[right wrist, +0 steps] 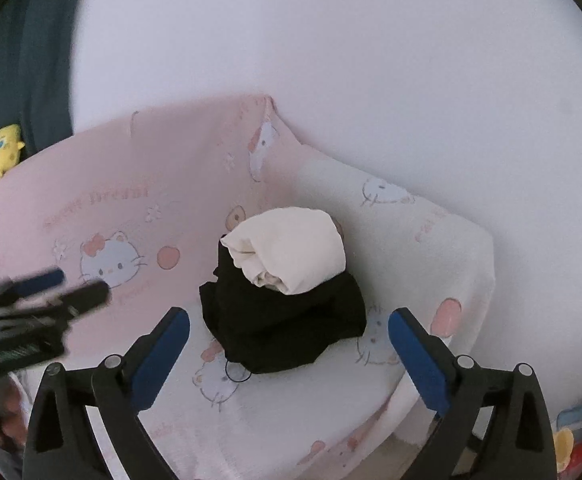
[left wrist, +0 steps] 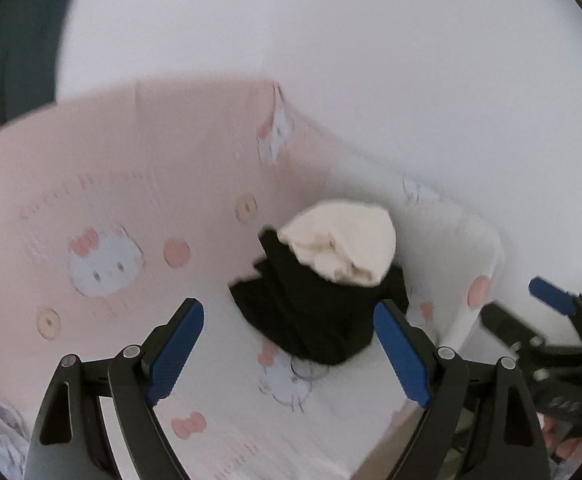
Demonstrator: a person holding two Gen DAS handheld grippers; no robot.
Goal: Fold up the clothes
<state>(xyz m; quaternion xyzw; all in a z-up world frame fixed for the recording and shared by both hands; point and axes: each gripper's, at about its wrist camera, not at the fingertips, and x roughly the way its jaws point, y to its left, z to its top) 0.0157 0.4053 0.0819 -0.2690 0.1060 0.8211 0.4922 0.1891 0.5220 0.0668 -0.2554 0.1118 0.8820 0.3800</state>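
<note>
Empty right claw (right wrist: 289, 350) above folded clothes (right wrist: 283, 300)

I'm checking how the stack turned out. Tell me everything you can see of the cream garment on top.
The cream garment is soft, plain off-white cloth, folded into a rounded bundle with layered edges showing at its near end. It lies on top of the folded black garment, leaning toward the back, on the pink cartoon-cat print sheet. Only the black garment touches it; neither gripper does.
</note>
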